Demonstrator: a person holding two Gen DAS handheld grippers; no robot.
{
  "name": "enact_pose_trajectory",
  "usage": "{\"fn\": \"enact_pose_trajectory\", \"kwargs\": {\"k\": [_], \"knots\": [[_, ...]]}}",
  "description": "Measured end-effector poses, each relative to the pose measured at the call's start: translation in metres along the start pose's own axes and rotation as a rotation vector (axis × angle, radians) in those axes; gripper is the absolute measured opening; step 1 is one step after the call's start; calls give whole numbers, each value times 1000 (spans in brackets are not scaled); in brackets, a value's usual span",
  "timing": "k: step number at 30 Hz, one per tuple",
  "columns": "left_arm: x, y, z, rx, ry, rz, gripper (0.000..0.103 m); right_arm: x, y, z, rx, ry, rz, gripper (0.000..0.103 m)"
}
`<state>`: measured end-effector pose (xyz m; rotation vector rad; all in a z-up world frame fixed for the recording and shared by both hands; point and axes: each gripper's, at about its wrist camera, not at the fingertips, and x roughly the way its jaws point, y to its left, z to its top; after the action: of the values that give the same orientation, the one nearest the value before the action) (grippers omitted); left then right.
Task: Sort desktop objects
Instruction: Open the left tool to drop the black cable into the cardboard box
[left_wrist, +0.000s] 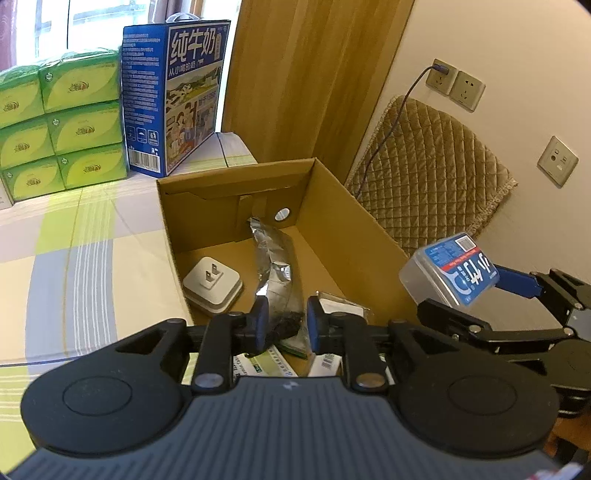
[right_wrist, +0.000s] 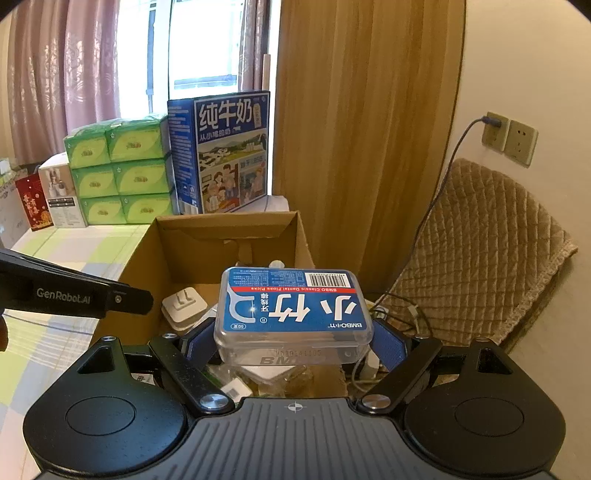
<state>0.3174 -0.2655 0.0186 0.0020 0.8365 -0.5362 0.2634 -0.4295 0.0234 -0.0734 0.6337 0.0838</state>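
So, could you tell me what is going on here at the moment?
A person is sorting desk items into an open cardboard box with two hand-held grippers. The right hand-held gripper holds a clear dental floss pick box just above the carton's right side. The left hand-held gripper is over the near end of the carton, pinching something small and dark. A white plug adapter and a crumpled foil packet already lie inside.
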Motion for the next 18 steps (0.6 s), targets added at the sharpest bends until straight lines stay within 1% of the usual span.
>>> {"fn": "enact_pose_trajectory", "kwargs": {"k": [6, 8, 15, 18], "knots": [[-7, 9, -3, -12, -5, 12, 16, 1, 2, 0, 1, 8, 3, 84], [-10, 10, -4, -8, -7, 18, 20, 2, 4, 0, 1, 10, 6, 84], [-24, 15, -4, -2, -29, 28, 26, 4, 9, 2, 11, 19, 25, 84], [-31, 17, -2, -1, -43, 34, 32, 7, 11, 4, 10, 23, 32, 84]]}}
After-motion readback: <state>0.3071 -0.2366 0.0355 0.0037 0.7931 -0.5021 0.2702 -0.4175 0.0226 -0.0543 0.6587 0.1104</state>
